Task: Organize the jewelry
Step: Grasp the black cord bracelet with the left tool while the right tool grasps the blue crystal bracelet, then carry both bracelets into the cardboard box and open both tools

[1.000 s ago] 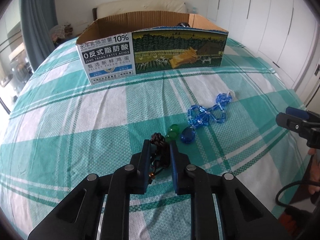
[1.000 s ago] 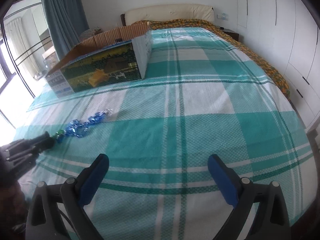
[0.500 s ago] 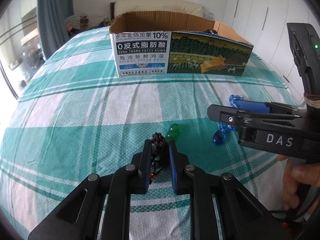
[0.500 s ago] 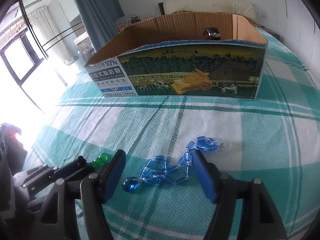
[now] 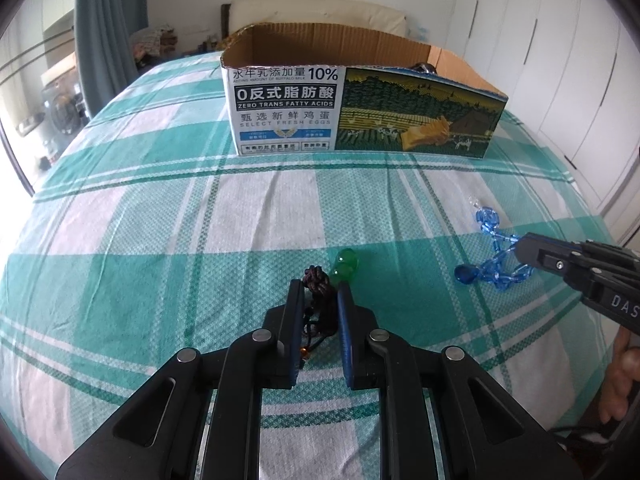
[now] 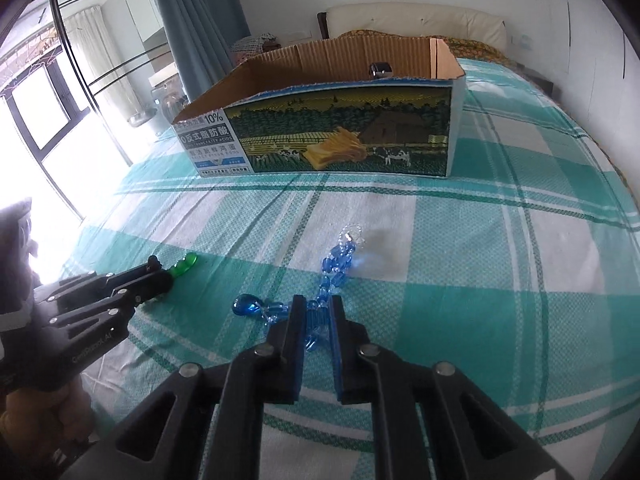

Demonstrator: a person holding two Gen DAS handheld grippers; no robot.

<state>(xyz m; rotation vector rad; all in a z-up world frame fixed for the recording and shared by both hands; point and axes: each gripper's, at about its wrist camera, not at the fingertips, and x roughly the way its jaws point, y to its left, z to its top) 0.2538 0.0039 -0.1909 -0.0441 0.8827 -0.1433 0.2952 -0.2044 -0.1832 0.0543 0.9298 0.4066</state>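
- The left gripper (image 5: pixel 320 292) pinches a dark brown knotted cord (image 5: pixel 317 280) against the bedspread, its jaws drawn close with the cord bunched between them.
- A green bead pendant (image 5: pixel 346 263) on that cord pokes out just past the fingertips, lying on a teal square of the checked bedspread (image 5: pixel 160 240).
- The right gripper (image 6: pixel 316 312) has just been closing; its jaws now press on the middle of a blue bead necklace (image 6: pixel 335 268), with beads squeezed between the blue pads (image 6: pixel 335 328).
- The necklace's teardrop pendant (image 6: pixel 245 305) sticks out to the left of the fingers, and its clear clasp end (image 6: pixel 352 234) trails away toward the box.
- In the left wrist view the necklace lies well to the right of the green pendant, toward the right edge of the bed.
- An open cardboard box (image 5: pixel 360 120) with printed sides stands farther up the bed, toward the headboard, well apart from both pieces.
- A small dark, metallic object (image 6: pixel 380 69) shows above the box's front wall; what it is I cannot tell.
- A hand (image 5: pixel 620 384) shows at the right edge of the left view, behind the right gripper.
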